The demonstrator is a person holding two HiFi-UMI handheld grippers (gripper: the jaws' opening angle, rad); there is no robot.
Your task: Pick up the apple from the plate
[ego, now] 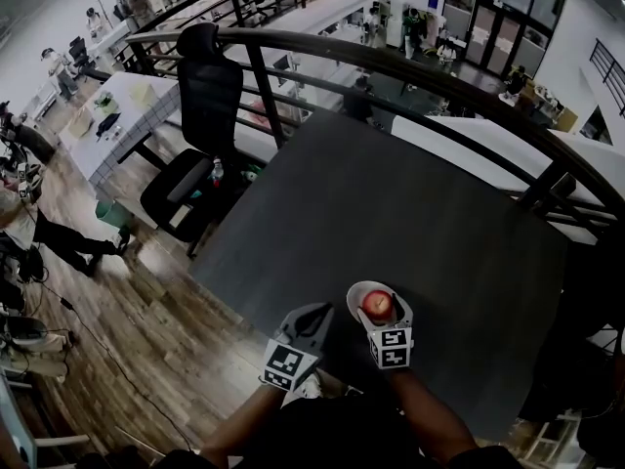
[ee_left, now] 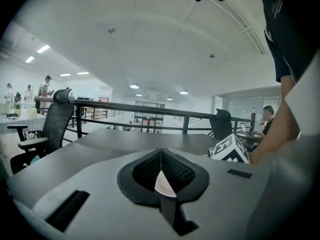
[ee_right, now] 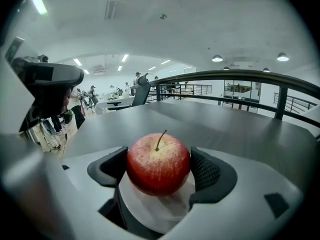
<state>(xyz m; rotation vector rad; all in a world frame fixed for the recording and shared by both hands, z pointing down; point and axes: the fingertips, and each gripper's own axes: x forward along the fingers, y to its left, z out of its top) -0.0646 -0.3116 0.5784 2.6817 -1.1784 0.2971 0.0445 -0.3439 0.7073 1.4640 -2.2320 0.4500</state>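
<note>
The apple (ee_right: 158,164) is seen upright on the white plate (ee_right: 161,208), its stem pointing up. The plate is set on the dark table (ego: 391,193), near the edge closest to the person.

The right gripper (ego: 382,317) is held low over the plate, with its jaws spread wide. The apple is flanked by the two dark pads (ee_right: 206,171), one at each side. The pads are placed just beside the fruit's skin, and no squeeze on it can be made out. The fruit's weight is borne by the plate.

The left gripper (ee_left: 161,165) is held to the left of the plate, over the table's edge. Its jaws are pressed together, and nothing is held between them. The right gripper's marker cube (ee_left: 229,149) is seen from the left gripper view, off to its right.
</note>
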